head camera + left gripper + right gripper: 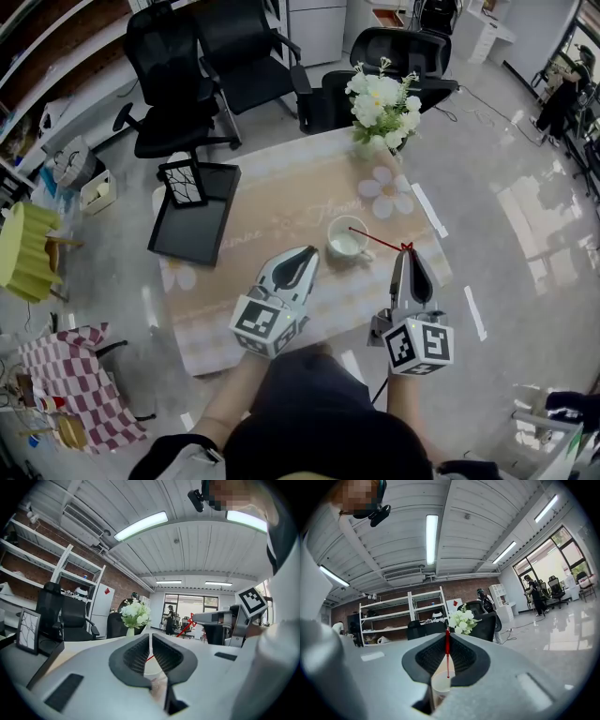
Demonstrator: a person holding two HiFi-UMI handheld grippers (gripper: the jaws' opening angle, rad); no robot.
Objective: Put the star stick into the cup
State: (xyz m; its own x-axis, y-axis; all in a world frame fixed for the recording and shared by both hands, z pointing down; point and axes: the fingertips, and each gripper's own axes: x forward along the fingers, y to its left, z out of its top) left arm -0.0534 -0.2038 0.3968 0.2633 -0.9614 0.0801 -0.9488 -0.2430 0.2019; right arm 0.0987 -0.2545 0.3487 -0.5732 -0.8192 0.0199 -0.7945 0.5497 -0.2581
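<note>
A white cup (pixel 347 240) stands on the beige tablecloth (pixel 272 220) ahead of both grippers. My right gripper (pixel 405 253) is shut on the thin red star stick (pixel 380 240) at its star end. The stick slants left, and its free end reaches over the cup's rim. In the right gripper view the stick (pixel 447 654) stands between the closed jaws, and its tip hangs above the cup (pixel 439 687). My left gripper (pixel 307 253) is just left of the cup, jaws together with nothing in them. In the left gripper view the star (pixel 191 617) shows at the right gripper's tip.
A vase of white flowers (pixel 382 101) stands at the table's far edge beyond the cup. A black tray (pixel 192 225) with a small framed picture (pixel 183 183) lies at the far left. Black office chairs (pixel 178 75) stand behind the table.
</note>
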